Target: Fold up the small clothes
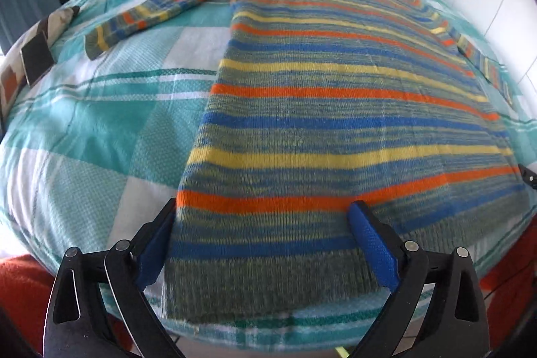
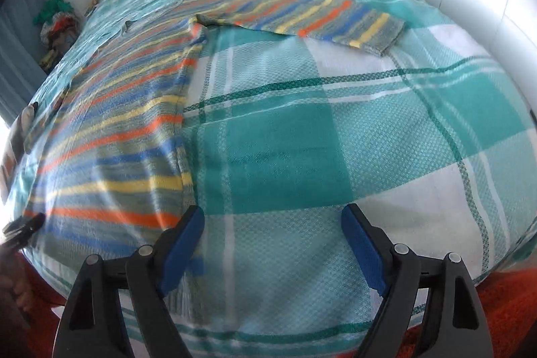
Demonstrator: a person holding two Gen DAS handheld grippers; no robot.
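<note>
Sweater, striped knit in orange, blue, yellow and grey-green, lies flat on the checked teal-and-white bedspread, both sleeves spread outward, likely laid out ready for the first fold. Left gripper is spread wide over the ribbed hem at its near left corner, gripping nothing yet. Right gripper is also spread, empty, over bare cover just beside the sweater's right edge. Right sleeve lies well apart. Bedspread has a woven waffle texture.
</note>
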